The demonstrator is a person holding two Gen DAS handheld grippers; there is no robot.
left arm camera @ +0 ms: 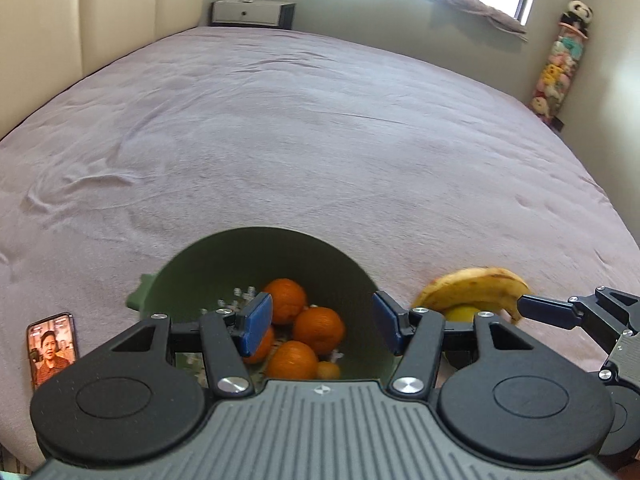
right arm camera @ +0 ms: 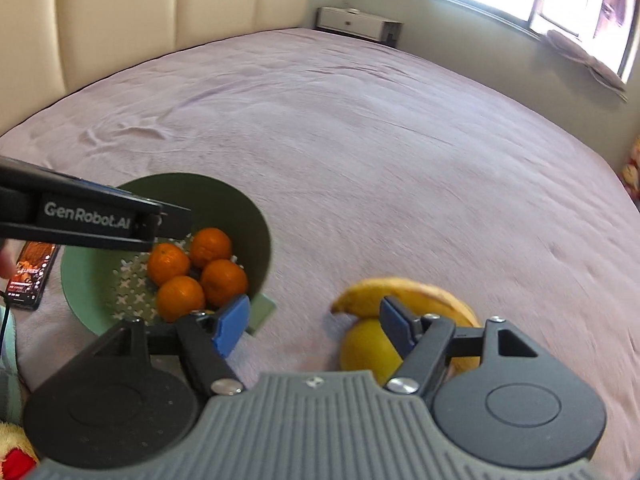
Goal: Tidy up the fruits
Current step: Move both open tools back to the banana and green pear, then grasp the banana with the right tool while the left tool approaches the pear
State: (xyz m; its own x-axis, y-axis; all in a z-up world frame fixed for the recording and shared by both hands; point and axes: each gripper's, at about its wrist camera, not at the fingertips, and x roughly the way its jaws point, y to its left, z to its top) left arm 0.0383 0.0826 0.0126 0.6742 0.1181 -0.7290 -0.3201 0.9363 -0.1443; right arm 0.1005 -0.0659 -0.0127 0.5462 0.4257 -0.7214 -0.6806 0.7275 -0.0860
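Hovering over the green bowl (left arm camera: 256,256), your left tongs (left arm camera: 322,322) stand open, blue pads apart with nothing gripped between them — the oranges (left arm camera: 318,330) lie below the gap, on the bowl's perforated floor. Your right tongs (right arm camera: 314,330) are open too and empty; only the lilac bed (right arm camera: 360,140) cover shows between their pads. Seen from the right wrist, the left pad sits near the bowl's near rim, by its square handle, and the right pad overlaps the banana (right arm camera: 404,290). That banana curves over a lemon (right arm camera: 368,346), the two touching, and both rest on the bed just to the right of the bowl, outside it. Four oranges cluster together inside the bowl, with a smaller orange fruit at its near edge. To the left of the bowl a phone (left arm camera: 52,348) lies flat on the bed, screen lit. Far beyond the bowl, past the bed, stands a white nightstand (left arm camera: 250,12).
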